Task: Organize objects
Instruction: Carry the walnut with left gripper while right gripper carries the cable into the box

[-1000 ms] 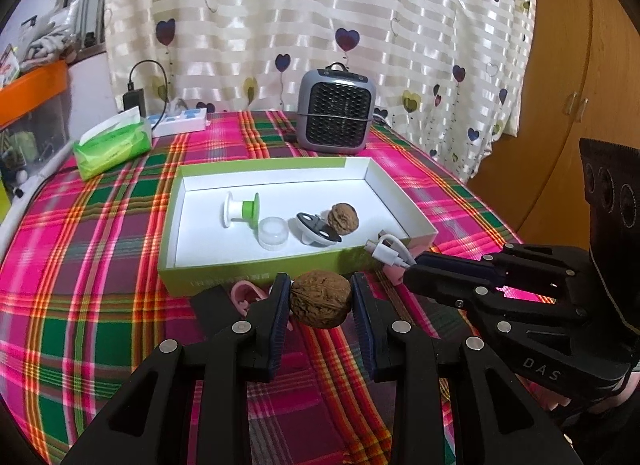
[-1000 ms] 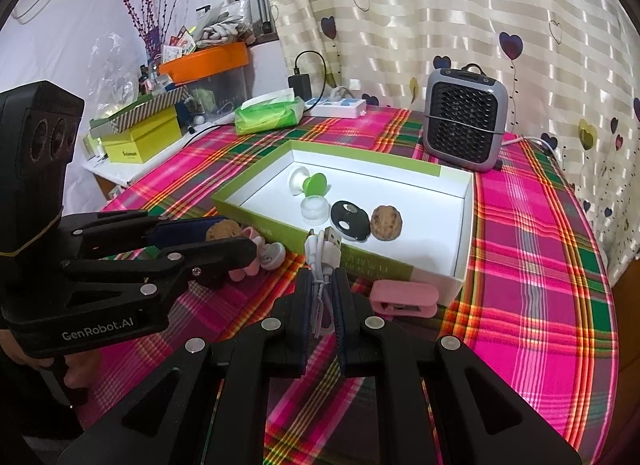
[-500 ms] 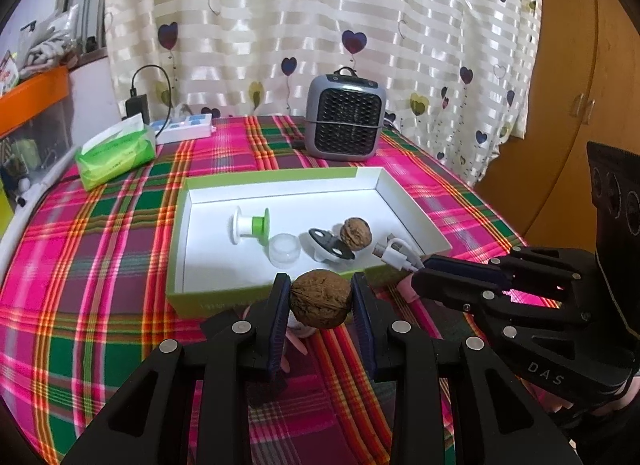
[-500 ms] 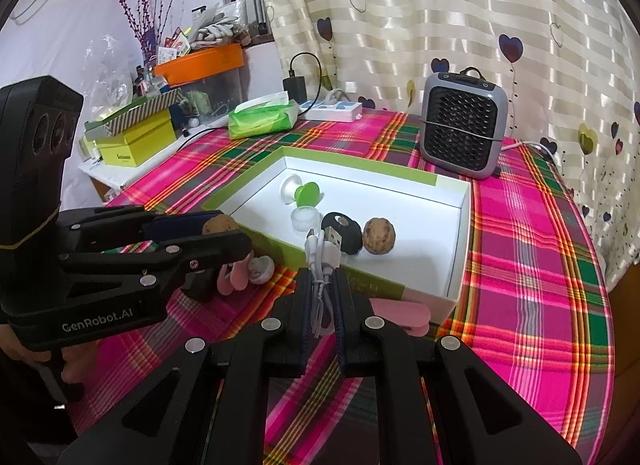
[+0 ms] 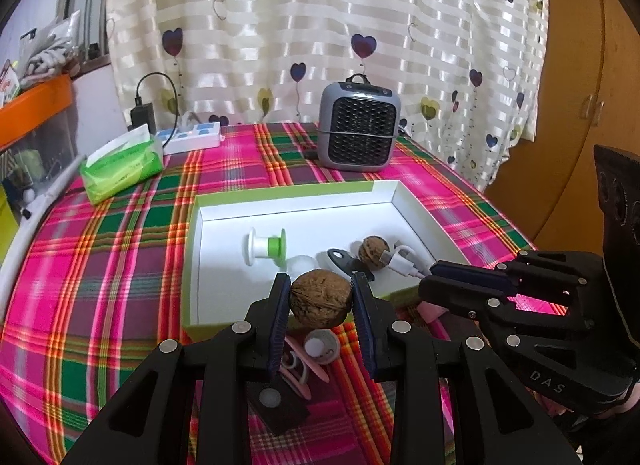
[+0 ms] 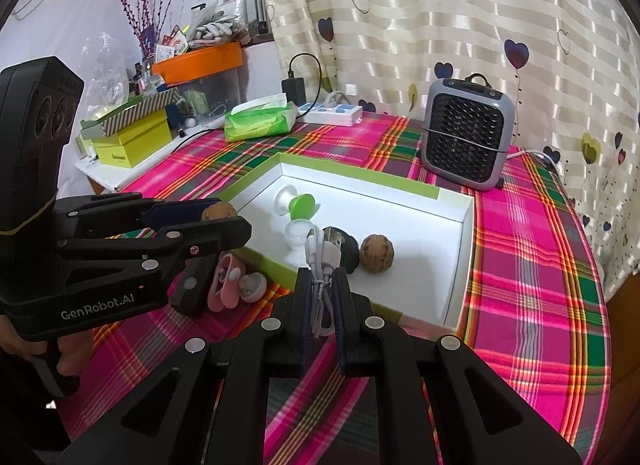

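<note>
Walnut (image 5: pixel 319 298) above box (image 5: pixel 192 265) near edge

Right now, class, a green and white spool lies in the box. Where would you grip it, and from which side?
Grip the spool on its narrow white barrel between the two flanges, coming from above with the jaws straddling it. It lies on its side on the floor of the box, so the green and white discs stand upright and would likely keep it from slipping out along its axis.
</note>
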### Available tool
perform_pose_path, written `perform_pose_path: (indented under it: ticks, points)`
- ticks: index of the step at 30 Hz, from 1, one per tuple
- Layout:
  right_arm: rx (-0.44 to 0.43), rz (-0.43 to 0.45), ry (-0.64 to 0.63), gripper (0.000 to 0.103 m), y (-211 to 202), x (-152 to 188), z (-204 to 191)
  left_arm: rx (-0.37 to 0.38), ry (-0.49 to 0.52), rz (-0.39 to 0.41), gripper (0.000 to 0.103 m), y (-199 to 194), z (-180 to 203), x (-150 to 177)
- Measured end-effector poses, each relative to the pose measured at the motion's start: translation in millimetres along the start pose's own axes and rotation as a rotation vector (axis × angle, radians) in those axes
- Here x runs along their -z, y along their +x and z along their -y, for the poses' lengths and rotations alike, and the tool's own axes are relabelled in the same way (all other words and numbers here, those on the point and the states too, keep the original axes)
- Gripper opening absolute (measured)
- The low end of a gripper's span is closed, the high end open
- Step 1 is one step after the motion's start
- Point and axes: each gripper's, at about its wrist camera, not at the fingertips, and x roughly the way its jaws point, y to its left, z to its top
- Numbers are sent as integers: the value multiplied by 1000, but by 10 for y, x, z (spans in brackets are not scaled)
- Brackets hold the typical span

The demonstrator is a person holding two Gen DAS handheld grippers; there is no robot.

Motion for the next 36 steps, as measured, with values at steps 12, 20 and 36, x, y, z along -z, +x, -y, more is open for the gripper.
perform_pose_path:
  ticks: [12,20,36]
  points:
    - [28,-2,0,11,80,-87,98,-28,8,-24,28,138,-72,-60]
    - [53,0,14,11,152,-166,233,-55,-3,-36,28,270,-161,-94]
    - [89,-45,72,11,425,-153,470,-89,-41,-61,28,498,-322,-77]
